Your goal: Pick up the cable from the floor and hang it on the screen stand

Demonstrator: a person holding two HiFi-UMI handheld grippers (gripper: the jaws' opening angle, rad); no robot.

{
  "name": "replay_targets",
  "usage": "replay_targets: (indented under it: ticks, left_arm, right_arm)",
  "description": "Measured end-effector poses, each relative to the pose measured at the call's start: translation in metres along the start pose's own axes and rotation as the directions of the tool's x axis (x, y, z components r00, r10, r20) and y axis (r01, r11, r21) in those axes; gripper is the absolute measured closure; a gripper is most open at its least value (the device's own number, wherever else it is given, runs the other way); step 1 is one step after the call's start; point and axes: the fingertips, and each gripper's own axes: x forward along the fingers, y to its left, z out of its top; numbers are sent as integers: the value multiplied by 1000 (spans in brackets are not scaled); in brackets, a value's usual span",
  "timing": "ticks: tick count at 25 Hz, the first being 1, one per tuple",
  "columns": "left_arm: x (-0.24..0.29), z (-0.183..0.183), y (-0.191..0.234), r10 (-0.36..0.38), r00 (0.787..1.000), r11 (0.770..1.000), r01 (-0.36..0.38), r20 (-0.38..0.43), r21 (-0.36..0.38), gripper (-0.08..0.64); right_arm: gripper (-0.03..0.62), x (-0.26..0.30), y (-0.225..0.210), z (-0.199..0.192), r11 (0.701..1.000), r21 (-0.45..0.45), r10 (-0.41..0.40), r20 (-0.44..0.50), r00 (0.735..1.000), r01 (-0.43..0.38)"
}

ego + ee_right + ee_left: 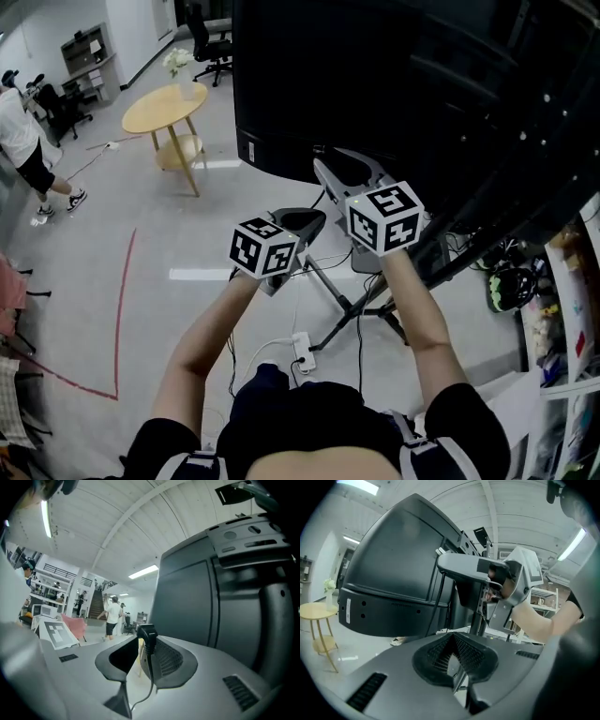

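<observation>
Roughly halfway, by the look of it. Pick-up part done: pinched in the right gripper (140, 643), jaws partly closed on a thin black cable with moulded plug (146, 637). Plug end pokes up past the tips, rest trails down out of view. That end is up off the pale grey floor (187, 244), close to the back of the big black flat screen (187, 602). Nothing in the left gripper (453, 638), closed down to a slit, up beside the right one. Not yet hung: no contact visible with the dark metal screen stand (478, 620). Left to do, probably: reach the stand, drape over a post or bracket, let go. Can't tell whether the far end sits clear of the floor.
</observation>
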Motion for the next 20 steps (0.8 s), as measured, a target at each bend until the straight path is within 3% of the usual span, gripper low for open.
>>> replay_targets:
  ticks: [10, 14, 20]
  left_arm:
    - [21, 69, 13, -159, 987, 975, 156, 7, 157, 552]
    - [31, 91, 9, -223, 974, 960, 215, 29, 178, 552]
    - [48, 117, -2, -281, 959, 941, 266, 41, 208, 552]
  right_arm:
    - [457, 10, -45, 73, 988, -74, -130, 38, 991, 133]
    - [459, 9, -60, 97, 988, -35, -149, 53, 987, 150]
    - [459, 1, -73, 150, 975, -120, -178, 86, 980, 187]
